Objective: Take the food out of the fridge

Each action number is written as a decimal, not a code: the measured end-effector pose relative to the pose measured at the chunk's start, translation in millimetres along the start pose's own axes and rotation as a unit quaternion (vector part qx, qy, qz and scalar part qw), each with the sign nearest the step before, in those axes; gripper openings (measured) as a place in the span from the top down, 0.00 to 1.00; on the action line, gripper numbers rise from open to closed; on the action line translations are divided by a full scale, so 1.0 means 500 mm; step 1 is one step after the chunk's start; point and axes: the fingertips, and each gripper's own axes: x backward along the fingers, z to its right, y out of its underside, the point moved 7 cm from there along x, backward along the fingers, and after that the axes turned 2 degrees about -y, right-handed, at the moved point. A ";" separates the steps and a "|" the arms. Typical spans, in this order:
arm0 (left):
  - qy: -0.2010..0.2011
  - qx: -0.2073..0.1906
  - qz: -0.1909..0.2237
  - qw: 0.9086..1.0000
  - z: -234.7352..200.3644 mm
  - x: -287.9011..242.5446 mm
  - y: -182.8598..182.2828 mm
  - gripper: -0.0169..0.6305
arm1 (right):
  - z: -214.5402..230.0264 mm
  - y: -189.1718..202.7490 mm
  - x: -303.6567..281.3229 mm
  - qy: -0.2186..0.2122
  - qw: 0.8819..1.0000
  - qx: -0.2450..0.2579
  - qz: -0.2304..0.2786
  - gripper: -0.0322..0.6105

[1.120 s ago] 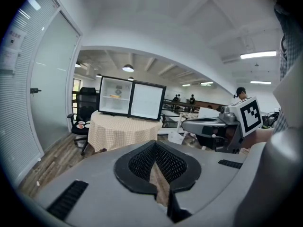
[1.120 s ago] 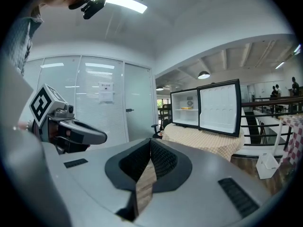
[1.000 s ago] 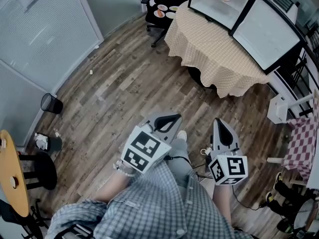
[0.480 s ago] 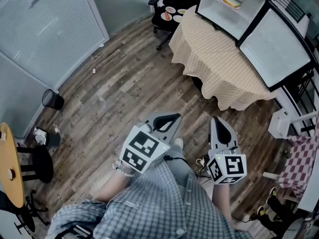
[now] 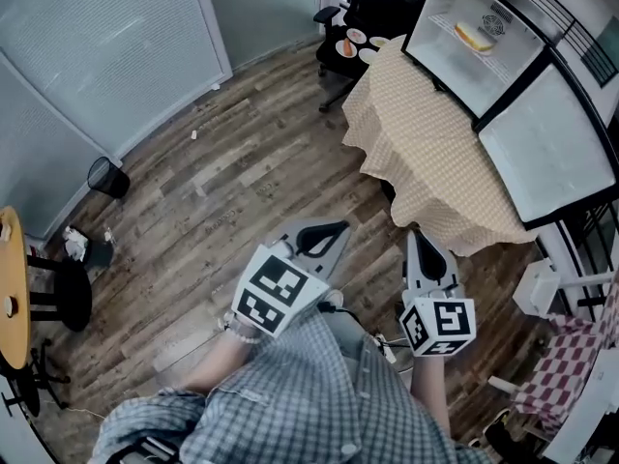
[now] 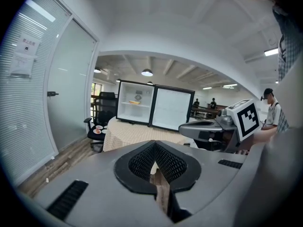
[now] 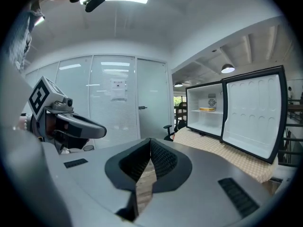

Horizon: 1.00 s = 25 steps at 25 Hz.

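- Food (image 5: 475,37), head view: a pale yellow piece on the upper shelf (image 5: 484,54) of the open fridge (image 5: 440,27), door (image 5: 546,148) swung wide. The fridge stands on a worktop (image 5: 426,153) with a checked cloth.
- Change, head view: over the last second the fridge and worktop have slid right and grown in frame. My reading is that the person is walking up to it, so this is the approach and nothing has been fetched. The food has not shifted on its shelf.
- Left claw (image 5: 329,232) and right claw (image 5: 422,245), head view: both held out in front of the body above the wood floor (image 5: 222,191), well apart from the worktop.
- Left gripper view: jaws closed, pads meeting at the tips, nothing gripped. Only floor shows through the slot behind them. Fridge and food lie ahead, far off.
- Right gripper view: jaws likewise closed tip to tip and empty. The fridge sits off to the right, with the food plain on its shelf.
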 end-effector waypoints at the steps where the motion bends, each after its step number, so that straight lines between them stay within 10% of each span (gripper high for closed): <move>1: -0.007 0.003 0.001 1.000 -0.006 -0.007 -0.005 0.96 | 0.008 -0.004 -0.012 -0.007 1.000 0.003 0.000 0.94; 25: -0.021 0.007 0.013 1.000 -0.040 -0.215 -0.085 0.96 | 0.195 -0.027 -0.138 -0.036 0.999 0.014 -0.006 0.94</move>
